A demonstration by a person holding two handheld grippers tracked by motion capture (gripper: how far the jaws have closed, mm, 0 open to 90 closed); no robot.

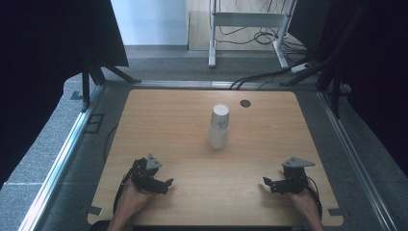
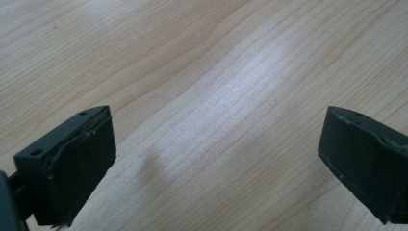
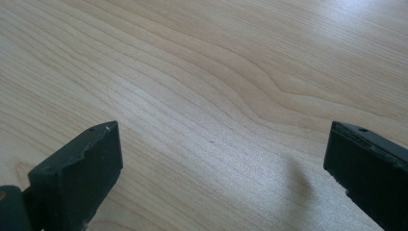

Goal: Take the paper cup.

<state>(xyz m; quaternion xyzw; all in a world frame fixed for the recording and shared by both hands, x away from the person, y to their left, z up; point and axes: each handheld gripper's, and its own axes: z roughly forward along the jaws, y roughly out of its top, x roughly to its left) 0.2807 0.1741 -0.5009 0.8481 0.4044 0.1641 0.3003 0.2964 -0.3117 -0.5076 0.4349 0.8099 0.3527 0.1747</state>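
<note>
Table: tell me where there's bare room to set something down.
Nearly all of the table is bare. Widest free patches: left and right of the cup stack, out to the table's edges, and the strip between the stack and the two grippers. The left gripper and right gripper take the near corners. A dark hole sits behind the stack.

The print on the stacked paper cups [image 1: 219, 126] is too small to read (bluish marks); both forearms are cut off by the bottom edge.
</note>
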